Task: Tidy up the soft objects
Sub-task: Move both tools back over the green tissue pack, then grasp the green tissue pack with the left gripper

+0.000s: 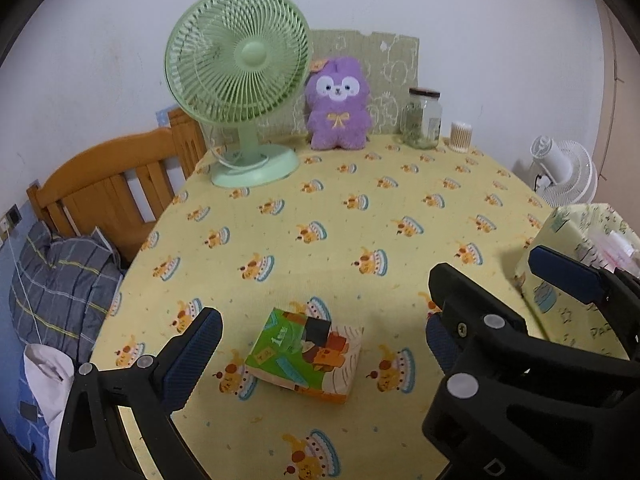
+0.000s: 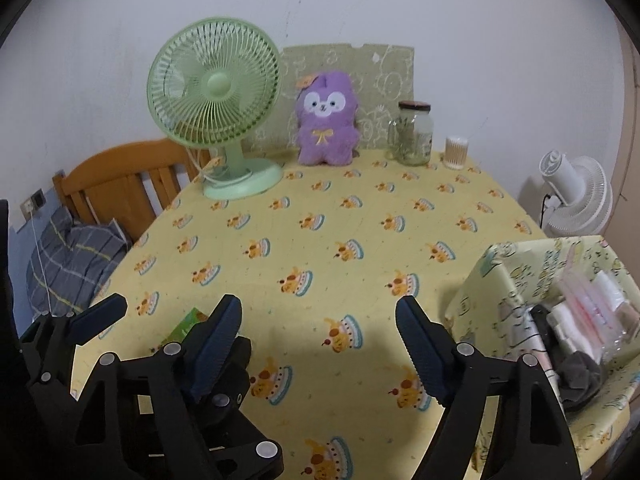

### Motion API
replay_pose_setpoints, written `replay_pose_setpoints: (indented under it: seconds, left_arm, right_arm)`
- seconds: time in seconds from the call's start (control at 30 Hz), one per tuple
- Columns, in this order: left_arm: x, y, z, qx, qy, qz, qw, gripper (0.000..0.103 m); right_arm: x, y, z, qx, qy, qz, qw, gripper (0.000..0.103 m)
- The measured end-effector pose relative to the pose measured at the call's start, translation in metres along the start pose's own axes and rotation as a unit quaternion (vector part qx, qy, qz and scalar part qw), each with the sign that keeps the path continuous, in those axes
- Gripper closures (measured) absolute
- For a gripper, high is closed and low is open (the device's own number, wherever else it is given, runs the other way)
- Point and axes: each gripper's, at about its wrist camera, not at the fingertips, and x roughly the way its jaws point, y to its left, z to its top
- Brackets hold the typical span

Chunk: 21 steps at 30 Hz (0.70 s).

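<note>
A small tissue pack (image 1: 308, 352) with a green and orange print lies flat on the yellow tablecloth (image 1: 360, 208). My left gripper (image 1: 320, 322) is open, its blue pads on either side of the pack and clear of it. In the right wrist view only the pack's green corner (image 2: 188, 326) shows past a finger. My right gripper (image 2: 320, 308) is open over bare cloth with nothing between its fingers. A purple plush toy (image 1: 338, 104) (image 2: 326, 120) sits upright at the table's far edge. A fabric-lined box (image 2: 480, 300) at the right holds plastic bags and a dark cloth.
A green desk fan (image 1: 238, 68) stands at the back left. A glass jar (image 1: 422, 120) and a cotton-swab tub (image 1: 460, 136) stand at the back right. A wooden headboard (image 1: 112, 184) and checked pillow (image 1: 60, 280) lie left of the table; a white fan (image 2: 576, 196) stands beyond its right edge.
</note>
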Motion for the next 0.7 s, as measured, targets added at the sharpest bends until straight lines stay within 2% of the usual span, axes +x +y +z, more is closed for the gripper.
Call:
replay_pose_setpoints:
  seconds: [0.4,0.57,0.7]
  left_arm:
    - [0.04,0.009,-0.013,-0.006,0.054,0.009,0.9985,0.001]
    - [0.048,0.01,-0.016,-0.011,0.076,-0.003,0.9971,0.003]
    - [0.057,0.011,-0.018,-0.015,0.1,-0.007,0.9948,0.019]
  right_arm:
    - [0.038,0.006,-0.013,-0.011,0.051,0.001,0.999,0.029]
    - [0.049,0.007,-0.015,-0.012,0.063,0.004,0.998,0.03]
    - [0.054,0.008,-0.016,-0.013,0.07,0.002,0.997,0.03]
